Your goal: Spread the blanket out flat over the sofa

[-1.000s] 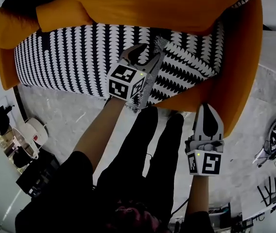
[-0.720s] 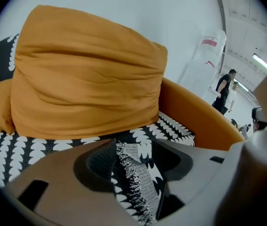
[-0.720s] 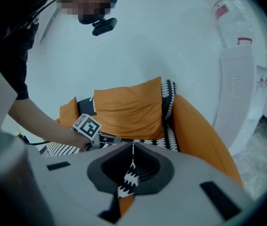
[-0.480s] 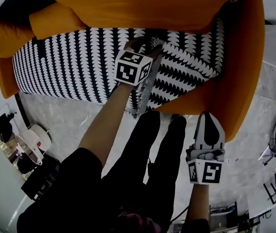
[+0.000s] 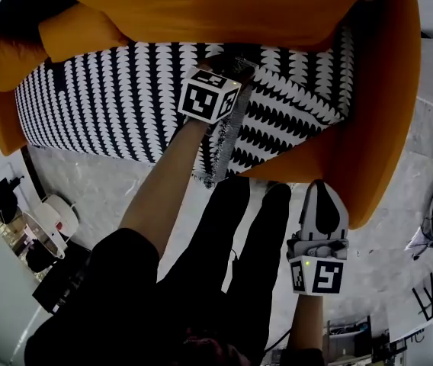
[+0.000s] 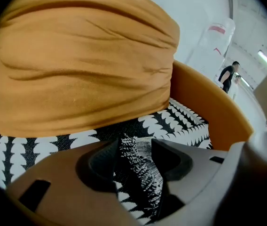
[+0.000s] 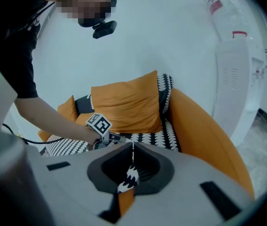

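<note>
Lying over the seat of the orange sofa, the black-and-white patterned blanket covers it from the left armrest to the right one, just below the big orange back cushion. A raised fold with a fringed edge runs from the middle of the seat down over the front. The left gripper is low on the seat at the top of that fold. Its fingers stand wide apart, and the fringed fold rises between them without being pinched. The right gripper hangs well apart from the blanket, beside the sofa's right armrest and above the floor. Its fingers are closed together with nothing held. The person's dark-clad legs stand just in front of the sofa.
</note>
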Available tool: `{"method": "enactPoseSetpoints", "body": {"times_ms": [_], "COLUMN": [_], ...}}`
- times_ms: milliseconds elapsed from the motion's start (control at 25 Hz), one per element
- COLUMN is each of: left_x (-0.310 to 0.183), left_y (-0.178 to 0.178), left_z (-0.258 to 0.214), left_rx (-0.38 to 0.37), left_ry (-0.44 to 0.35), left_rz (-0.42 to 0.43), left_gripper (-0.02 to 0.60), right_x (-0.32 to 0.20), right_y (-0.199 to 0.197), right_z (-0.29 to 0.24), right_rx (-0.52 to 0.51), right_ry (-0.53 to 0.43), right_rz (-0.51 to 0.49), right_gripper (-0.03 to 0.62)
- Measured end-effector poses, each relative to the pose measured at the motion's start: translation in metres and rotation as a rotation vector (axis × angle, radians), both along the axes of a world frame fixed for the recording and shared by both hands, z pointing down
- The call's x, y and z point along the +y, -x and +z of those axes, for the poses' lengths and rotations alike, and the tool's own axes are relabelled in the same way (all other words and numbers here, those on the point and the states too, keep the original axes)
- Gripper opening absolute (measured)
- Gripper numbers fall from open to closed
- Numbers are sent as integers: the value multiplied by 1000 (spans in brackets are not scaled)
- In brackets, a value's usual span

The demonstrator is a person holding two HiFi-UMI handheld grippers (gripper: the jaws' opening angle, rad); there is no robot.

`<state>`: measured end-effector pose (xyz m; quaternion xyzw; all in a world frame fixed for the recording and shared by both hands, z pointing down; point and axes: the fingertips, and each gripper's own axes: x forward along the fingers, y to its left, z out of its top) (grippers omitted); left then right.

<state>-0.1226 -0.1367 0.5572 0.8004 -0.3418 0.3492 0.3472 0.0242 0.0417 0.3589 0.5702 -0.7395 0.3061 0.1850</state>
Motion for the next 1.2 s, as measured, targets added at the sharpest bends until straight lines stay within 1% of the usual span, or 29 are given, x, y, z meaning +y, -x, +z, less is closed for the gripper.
{"method": "enactPoseSetpoints", "body": {"times_ms": [80,160,240,360,400,480,560,640,680,720,960,1080,1200], "left_x": [1,1,0,1,0,0,1,2,3,3,2,2,0], "left_y": [2,19,33,40,39,34,28,26,25,24,22,24,27], "left_z": [1,7,13,17,18,18,20,20,20,20,5,-15,-40], "left_rx": [-9,-27,-52,-69,-70,-72,-82,-81,-76,-71,-39,16,82], "left_ry": [1,-4,-17,-23,-26,-33,-39,-39,-39,-41,-61,-73,-86], "left_rz": [4,4,21,46,50,60,68,63,59,55,32,11,-31], "left_gripper": [218,216,216,210,198,116,100,69,34,28,25,23,23], "right_x": [2,2,1,1,1,0,1,2,2,3,2,0,-7], "right_y": [4,19,33,38,36,32,30,29,29,28,22,25,27], "right_z": [-1,4,11,17,19,21,21,22,22,23,16,6,-7], "right_rx": [-3,-4,-2,-8,-14,-28,-27,-24,-22,-20,-14,-11,-8], "right_ry": [2,7,13,23,27,33,35,36,36,37,37,24,3], "right_rz": [3,1,1,14,23,39,34,27,26,25,37,40,42], "right_gripper": [21,21,21,21,21,21,21,21,21,21,21,21,21]}}
